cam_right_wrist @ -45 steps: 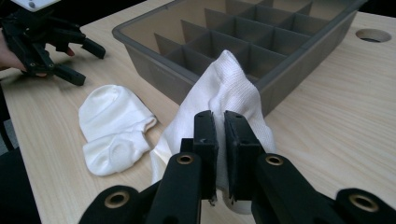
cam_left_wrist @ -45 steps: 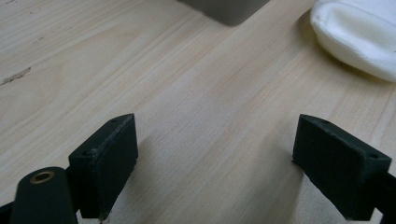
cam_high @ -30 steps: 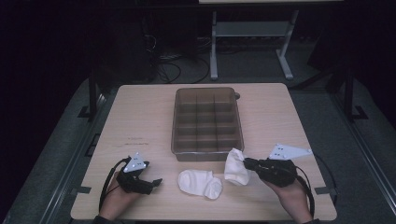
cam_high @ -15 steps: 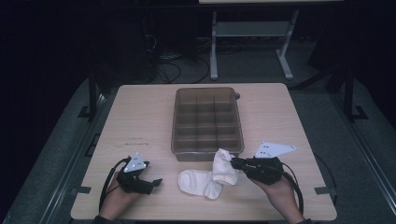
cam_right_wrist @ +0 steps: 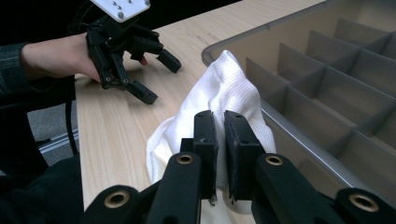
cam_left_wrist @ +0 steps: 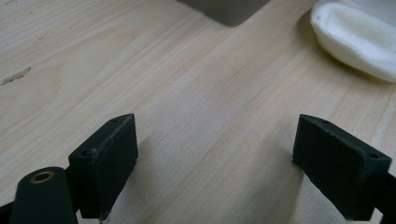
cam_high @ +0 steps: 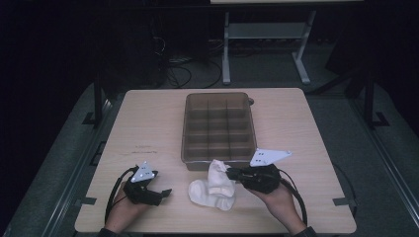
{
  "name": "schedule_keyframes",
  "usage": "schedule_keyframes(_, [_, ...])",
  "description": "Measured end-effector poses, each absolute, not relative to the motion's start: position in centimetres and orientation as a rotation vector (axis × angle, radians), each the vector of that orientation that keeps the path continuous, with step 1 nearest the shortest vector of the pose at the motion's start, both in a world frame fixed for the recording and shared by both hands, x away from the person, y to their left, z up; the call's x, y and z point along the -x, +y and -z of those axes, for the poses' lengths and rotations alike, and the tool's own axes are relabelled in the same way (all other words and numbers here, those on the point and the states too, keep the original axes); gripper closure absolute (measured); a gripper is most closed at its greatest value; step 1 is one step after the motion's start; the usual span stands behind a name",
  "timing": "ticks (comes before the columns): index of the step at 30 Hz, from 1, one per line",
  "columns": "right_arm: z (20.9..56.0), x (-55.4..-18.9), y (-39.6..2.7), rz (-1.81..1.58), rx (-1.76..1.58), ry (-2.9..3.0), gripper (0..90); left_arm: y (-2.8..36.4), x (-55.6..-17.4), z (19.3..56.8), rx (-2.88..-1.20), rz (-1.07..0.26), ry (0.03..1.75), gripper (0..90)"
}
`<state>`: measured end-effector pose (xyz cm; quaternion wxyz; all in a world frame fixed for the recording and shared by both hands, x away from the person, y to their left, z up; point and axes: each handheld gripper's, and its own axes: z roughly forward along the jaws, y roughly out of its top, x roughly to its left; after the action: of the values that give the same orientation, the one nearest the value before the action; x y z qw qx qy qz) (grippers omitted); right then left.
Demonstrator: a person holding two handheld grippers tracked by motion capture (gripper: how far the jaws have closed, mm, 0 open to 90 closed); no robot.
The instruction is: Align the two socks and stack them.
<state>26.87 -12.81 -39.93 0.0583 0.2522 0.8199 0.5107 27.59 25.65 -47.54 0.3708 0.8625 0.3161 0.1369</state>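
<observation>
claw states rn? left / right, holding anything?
Left claw: open, nothing between the jaws, resting above bare table.
Right claw: shut on the white sock, lifting one end beside the divided tray.

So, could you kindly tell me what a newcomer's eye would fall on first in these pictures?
Probably the white sock at the table's near edge, one end pinched up by the right claw, with its jaws nearly together on the fabric. Just behind it sits the brown divided tray, mid-table with its compartments bare. At the near left, the left claw rests open on the wooden table.
</observation>
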Motion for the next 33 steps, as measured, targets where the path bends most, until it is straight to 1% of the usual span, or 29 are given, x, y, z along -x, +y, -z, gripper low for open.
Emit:
schedule_keyframes(12, [40.9, -27.1, -9.9, -1.571, -0.719, 2.535, 83.7, 25.6, -27.6, 47.5, -2.215, -0.351, 0.809, 13.6])
schedule_keyframes(25, [43.2, -26.8, -7.3, -1.552, -0.686, 2.618, 83.4, 25.6, -27.6, 47.5, -2.211, -0.350, 0.813, 13.6])
schedule_keyframes(33, [44.7, -26.8, -6.7, -1.471, -0.677, 2.654, 82.7, 25.6, -27.6, 47.5, -2.213, -0.350, 0.813, 13.6])
